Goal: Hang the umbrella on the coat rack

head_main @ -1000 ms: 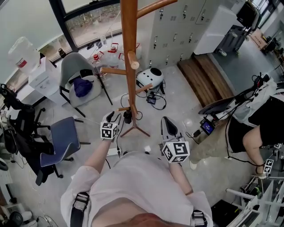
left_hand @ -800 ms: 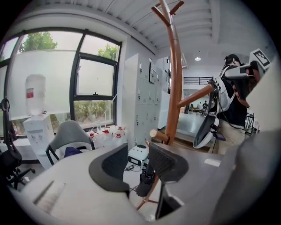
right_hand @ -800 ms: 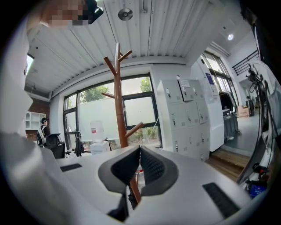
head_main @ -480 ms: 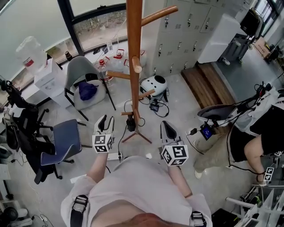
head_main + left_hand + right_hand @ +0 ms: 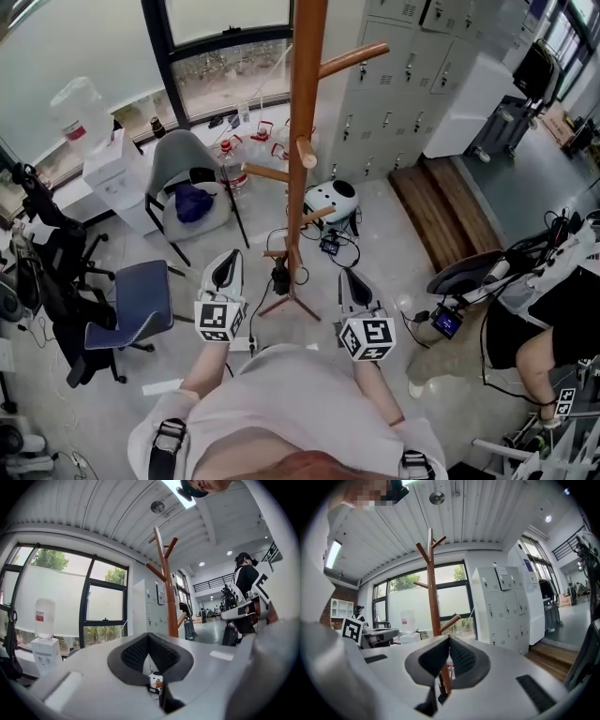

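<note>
The wooden coat rack [image 5: 305, 141] stands straight ahead in the head view, and I also see the rack [image 5: 433, 602] in the right gripper view. A small black folded umbrella [image 5: 280, 278] hangs from a low peg [image 5: 274, 253] near the rack's foot. My left gripper [image 5: 228, 262] is held left of the pole, apart from the umbrella. Its jaws are shut with nothing between them, as the left gripper [image 5: 148, 636] shows in its own view. My right gripper [image 5: 349, 279] is right of the pole, and the right gripper [image 5: 449, 638] is shut and holds nothing.
A grey chair [image 5: 187, 173] and a blue office chair [image 5: 136, 305] stand to the left. A white helmet [image 5: 331, 199] and cables lie behind the rack's feet. Grey lockers [image 5: 403, 84] line the back wall. A seated person [image 5: 553, 319] is at the right.
My left gripper has let go near the hanging umbrella, risen and drawn back from it, and its jaws have gone from open to shut. The right gripper has stayed put.
</note>
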The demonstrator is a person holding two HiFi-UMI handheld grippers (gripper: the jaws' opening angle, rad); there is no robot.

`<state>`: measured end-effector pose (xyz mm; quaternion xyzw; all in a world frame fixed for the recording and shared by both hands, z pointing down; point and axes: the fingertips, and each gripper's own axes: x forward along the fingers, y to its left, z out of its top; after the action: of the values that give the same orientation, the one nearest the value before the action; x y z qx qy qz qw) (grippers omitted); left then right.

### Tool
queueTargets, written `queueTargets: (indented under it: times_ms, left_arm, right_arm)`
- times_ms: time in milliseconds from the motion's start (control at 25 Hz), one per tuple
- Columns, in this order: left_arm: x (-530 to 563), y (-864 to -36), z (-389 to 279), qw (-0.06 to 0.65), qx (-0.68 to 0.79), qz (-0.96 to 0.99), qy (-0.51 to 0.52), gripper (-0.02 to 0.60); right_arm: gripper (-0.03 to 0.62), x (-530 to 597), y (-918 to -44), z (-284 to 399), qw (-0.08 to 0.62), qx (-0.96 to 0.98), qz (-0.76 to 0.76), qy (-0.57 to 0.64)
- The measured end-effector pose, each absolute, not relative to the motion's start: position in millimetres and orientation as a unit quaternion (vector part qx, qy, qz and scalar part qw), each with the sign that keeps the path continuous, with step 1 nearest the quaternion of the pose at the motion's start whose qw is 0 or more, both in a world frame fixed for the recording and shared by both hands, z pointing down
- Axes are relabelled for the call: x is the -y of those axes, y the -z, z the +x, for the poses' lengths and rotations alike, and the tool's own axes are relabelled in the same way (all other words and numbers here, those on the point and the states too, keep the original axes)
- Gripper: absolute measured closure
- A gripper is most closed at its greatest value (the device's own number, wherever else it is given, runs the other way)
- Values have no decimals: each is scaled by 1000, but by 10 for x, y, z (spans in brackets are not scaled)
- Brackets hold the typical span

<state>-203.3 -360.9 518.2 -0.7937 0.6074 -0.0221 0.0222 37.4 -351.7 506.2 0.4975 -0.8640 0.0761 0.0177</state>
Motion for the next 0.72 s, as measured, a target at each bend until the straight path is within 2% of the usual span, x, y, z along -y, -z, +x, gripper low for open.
queueTargets:
  times_ms: [200,720]
  left_arm:
    - [3460,-4887,-1864,46,-590,-806,-1,572]
    - [3453,-4828,-1656,20,-572,-820,-20,572]
  right_arm:
    - [586,3526,-4996,340,15,867,492,-72]
    - [586,3601,-4987,310,30,872,483,-67]
